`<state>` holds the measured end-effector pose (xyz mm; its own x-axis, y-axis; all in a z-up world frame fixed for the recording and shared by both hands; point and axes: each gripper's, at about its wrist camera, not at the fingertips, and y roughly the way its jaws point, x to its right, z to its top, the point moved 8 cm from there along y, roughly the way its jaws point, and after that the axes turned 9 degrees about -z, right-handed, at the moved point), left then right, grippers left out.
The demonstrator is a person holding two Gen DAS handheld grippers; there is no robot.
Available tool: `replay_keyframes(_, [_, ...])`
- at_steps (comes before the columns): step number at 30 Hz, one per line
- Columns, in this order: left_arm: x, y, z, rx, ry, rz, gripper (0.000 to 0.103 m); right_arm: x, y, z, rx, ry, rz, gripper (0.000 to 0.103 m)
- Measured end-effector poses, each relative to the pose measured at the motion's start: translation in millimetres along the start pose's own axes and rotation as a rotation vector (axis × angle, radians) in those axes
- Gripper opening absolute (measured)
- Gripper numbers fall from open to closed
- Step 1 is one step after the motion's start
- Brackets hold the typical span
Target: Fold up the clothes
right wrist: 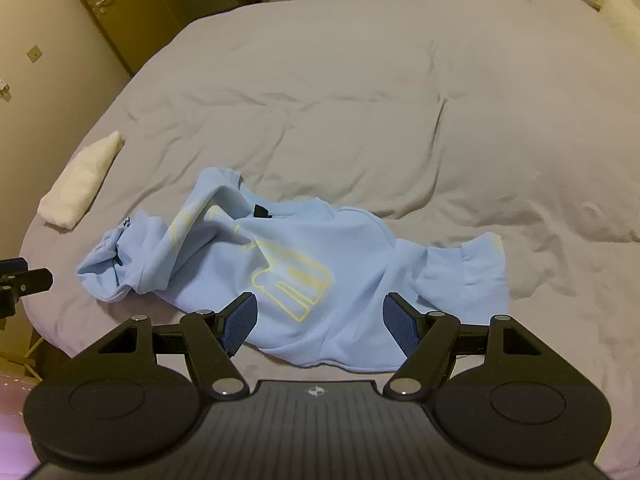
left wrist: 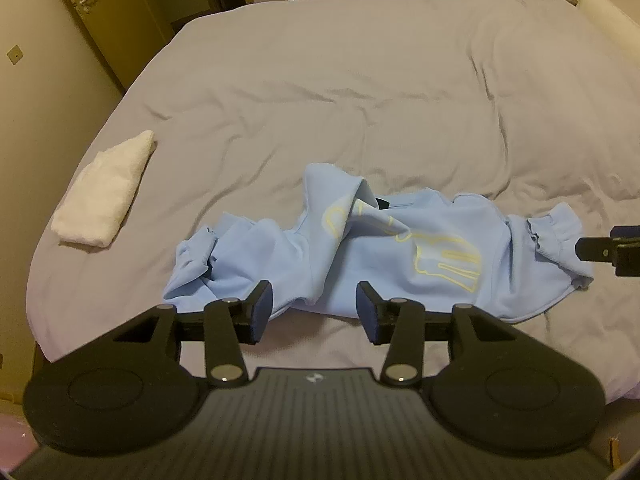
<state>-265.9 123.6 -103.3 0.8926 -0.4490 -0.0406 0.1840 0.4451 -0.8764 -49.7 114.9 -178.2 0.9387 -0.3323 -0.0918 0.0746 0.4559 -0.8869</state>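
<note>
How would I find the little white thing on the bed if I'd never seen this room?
Start at the big bed with the wrinkled grey cover and look near the edge by the brown door. The small folded white towel lies there alone, neat and flat, unlike the crumpled light-blue sweatshirt with yellow print.

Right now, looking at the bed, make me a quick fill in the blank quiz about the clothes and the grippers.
1. The crumpled sweatshirt on the bed is light ____.
2. The lettering printed on it is ____.
3. The folded white towel lies to the sweatshirt's ____.
4. The left gripper and right gripper both have their jaws ____, holding nothing.

Missing words: blue; yellow; left; open
</note>
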Motion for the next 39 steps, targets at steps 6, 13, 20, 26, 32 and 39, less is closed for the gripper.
replay_keyframes(6, [-20.2, 36.4, 0.9, -0.054, -0.036, -0.013, 0.042, 4.5, 23.1, 9.9, -0.023, 0.026, -0.001, 0.072])
replay_keyframes(13, [-43.5, 86.8, 23.8, -0.105, -0.037, -0.055, 0.042, 8.9, 60.4, 24.3, -0.065, 0.057, -0.012, 0.072])
replay_keyframes(20, [-61.7, 149.3, 48.0, -0.164, -0.034, -0.13, 0.042, 0.7, 111.4, 39.7, -0.099, 0.072, -0.018, 0.068])
replay_keyframes(26, [-82.5, 200.5, 60.4, -0.209, -0.025, -0.177, 0.042, -2.1, 164.8, 47.9, -0.156, 0.106, -0.03, 0.05])
replay_keyframes(32, [-96.4, 240.6, 68.2, -0.245, -0.028, -0.187, 0.042, 1.7, 218.7, 67.9, -0.163, 0.082, -0.082, 0.045])
replay_keyframes(39, [-103.3, 273.9, 70.2, -0.275, -0.028, -0.202, 0.042, 0.1, 283.0, 86.6, -0.169, -0.02, -0.098, 0.062])
